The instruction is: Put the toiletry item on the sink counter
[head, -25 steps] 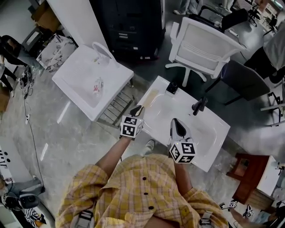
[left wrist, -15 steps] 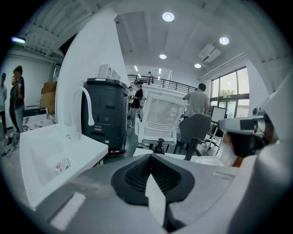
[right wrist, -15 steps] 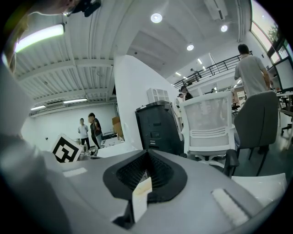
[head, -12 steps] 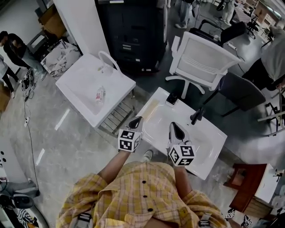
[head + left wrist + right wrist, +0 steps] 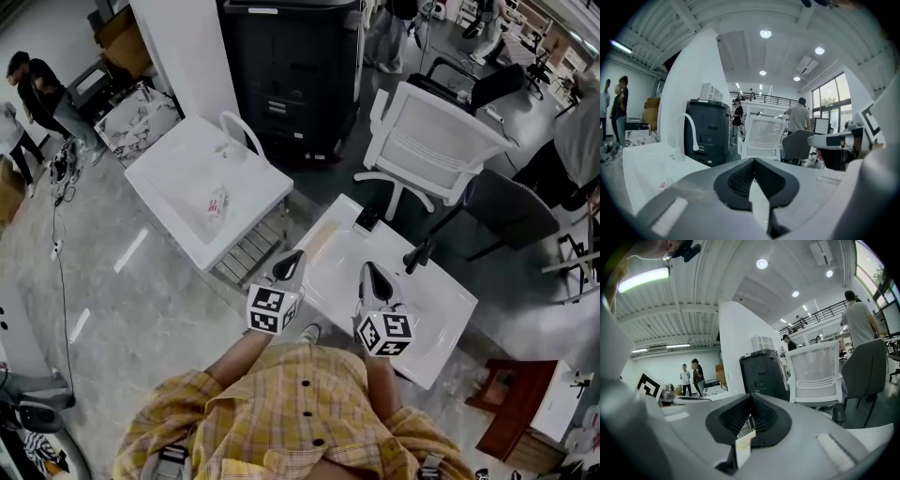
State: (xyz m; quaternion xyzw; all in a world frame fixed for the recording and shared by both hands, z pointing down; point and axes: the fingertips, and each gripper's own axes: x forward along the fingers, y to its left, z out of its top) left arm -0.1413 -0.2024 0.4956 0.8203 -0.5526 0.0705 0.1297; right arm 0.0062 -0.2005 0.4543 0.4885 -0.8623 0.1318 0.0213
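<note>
The toiletry item (image 5: 217, 202), a small pale tube with red print, lies in the basin of the white sink unit (image 5: 169, 159) at the left; in the left gripper view the same tube (image 5: 664, 184) shows low at the left. My left gripper (image 5: 295, 256) is shut and empty, held over the left end of the near sink counter (image 5: 441, 323), well apart from the tube. Beside it my right gripper (image 5: 367, 270) is also shut with nothing in it. The left gripper (image 5: 753, 161) and the right gripper (image 5: 750, 404) each show pads that meet.
A white curved faucet (image 5: 246, 136) stands on the left sink, a black faucet (image 5: 419, 253) and a dark object (image 5: 367, 220) on the near one. Behind stand a black cabinet (image 5: 291, 66), a white mesh chair (image 5: 441, 150) and a grey chair (image 5: 511, 202). People stand at the far left (image 5: 42, 84).
The head view has drifted, so both sinks sit a little lower right in the picture. Both grippers stay side by side over the near sink. The tube has not moved.
</note>
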